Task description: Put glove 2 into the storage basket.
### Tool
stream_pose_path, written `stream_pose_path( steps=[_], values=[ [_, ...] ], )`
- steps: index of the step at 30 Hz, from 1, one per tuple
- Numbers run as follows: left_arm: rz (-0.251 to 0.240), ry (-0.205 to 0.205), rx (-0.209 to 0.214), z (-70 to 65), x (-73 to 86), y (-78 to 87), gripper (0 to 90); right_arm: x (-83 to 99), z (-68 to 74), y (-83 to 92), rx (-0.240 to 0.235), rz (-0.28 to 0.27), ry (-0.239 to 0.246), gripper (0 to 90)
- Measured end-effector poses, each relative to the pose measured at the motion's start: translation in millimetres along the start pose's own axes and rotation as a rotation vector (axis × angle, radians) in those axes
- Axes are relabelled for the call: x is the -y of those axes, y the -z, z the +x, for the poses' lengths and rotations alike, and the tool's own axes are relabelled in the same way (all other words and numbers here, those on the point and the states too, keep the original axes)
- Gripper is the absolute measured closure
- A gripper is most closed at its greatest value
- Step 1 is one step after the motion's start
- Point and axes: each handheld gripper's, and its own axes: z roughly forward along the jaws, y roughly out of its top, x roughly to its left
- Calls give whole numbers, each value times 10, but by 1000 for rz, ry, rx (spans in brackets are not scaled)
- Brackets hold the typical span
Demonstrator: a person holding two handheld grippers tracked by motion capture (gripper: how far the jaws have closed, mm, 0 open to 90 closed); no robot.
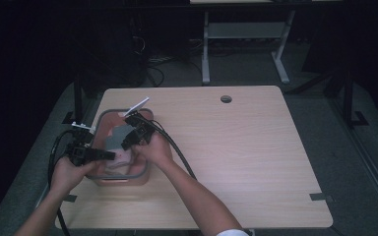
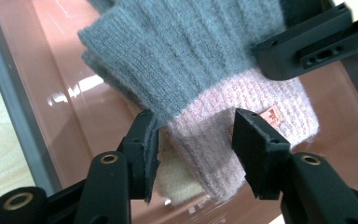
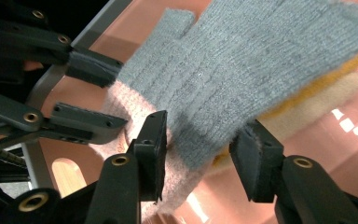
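The knitted glove point(image 2: 200, 79), grey with a pink cuff, lies in the pink bin point(image 1: 109, 118) with grey rim, which stands near the left edge of the wooden table point(image 1: 236, 152).

Left gripper point(image 2: 193, 144): the jaws stand apart and straddle the pink cuff. The left pad lies against the edge of the knit; the right pad stands clear beside it. The cuff carries a small tag point(image 2: 271, 115) near the right jaw.

Right gripper point(image 3: 200, 149): the jaws stand apart on either side of the grey part of the glove, with no pad pressing on the knit. A yellow cloth point(image 3: 321, 81) lies under the glove.

In the high view, both grippers sit over the bin, the left gripper point(image 1: 103, 155) at its near left, the right gripper point(image 1: 130, 140) above its middle.
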Motion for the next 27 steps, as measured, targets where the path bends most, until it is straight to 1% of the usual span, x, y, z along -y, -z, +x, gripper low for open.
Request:
stream_pose_path(
  steps=[2,7,9,13,14,16,19,20,25,27],
  values=[
    [-3,-4,-15,-15,-22,26,494,-3,-2,14,6,0,0,531],
    [-43,7,-17,-28,-70,100,479,-19,-35,100,18,-29,-5,491],
    [-48,7,-19,-27,-87,119,472,-27,-50,150,20,-41,-13,474],
    [-53,1,-26,-38,-123,148,465,-31,-68,243,23,-53,-20,465],
    [-62,4,-27,-45,-133,155,465,-31,-77,270,25,-59,-15,464],
    [-70,4,-22,-53,-155,183,462,-29,-89,324,23,-66,-20,461],
    [-90,7,-28,-62,-182,235,462,-24,-103,392,21,-80,-21,456],
    [-93,8,-24,-58,-191,254,462,-24,-106,416,20,-85,-23,457],
    [-109,3,-32,-73,-225,316,457,-17,-112,517,15,-105,-19,450],
    [-128,5,-23,-90,-246,349,456,-12,-120,567,17,-114,-17,448]
  ],
)
